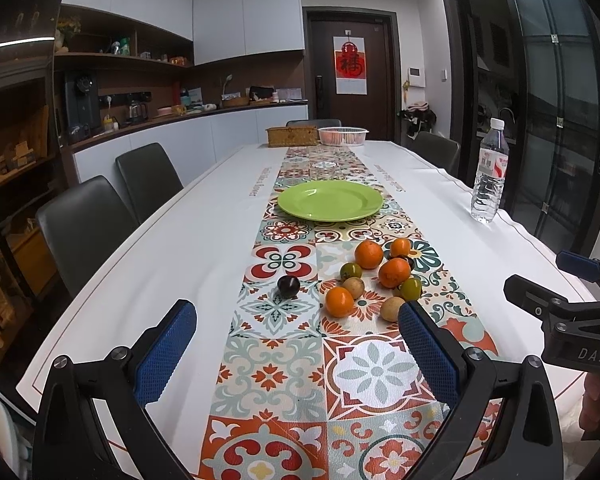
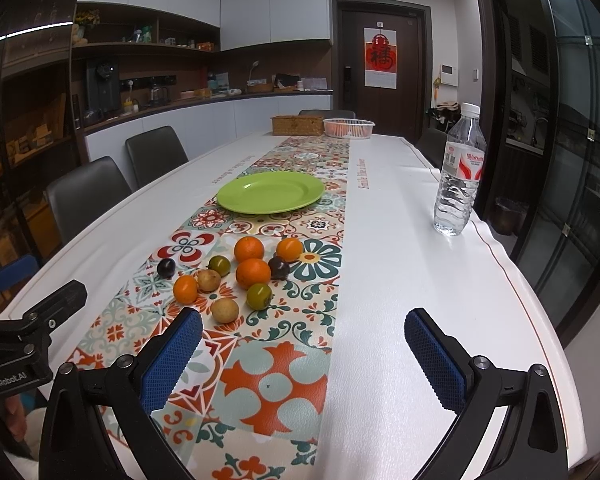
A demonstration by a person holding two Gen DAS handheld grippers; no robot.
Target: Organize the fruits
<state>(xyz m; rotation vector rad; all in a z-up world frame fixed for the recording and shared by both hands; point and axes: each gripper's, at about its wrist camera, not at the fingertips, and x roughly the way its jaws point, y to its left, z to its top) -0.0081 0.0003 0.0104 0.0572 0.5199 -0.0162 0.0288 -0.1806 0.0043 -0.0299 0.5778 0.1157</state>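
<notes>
Fruit cluster [image 2: 236,276] lies on the patterned runner [image 2: 284,392], mid-table, near side of the green plate [image 2: 271,192]: four oranges, two green fruits, two tan fruits, one dark fruit tucked among them. All are roundish; no long axis discernible. A second dark plum [image 1: 288,286] sits alone just left of the cluster, apart from it. Plate is empty, flat, beyond the fruit with bare runner between. Water bottle [image 2: 458,176] stands upright near the right table edge, well apart. Woven box [image 2: 297,125] and white basket [image 2: 349,127] sit at the far end. Left gripper [image 1: 298,360] hovers with jaws spread wide, holding nothing; right gripper [image 2: 304,364] likewise spread and empty, over the near table.
</notes>
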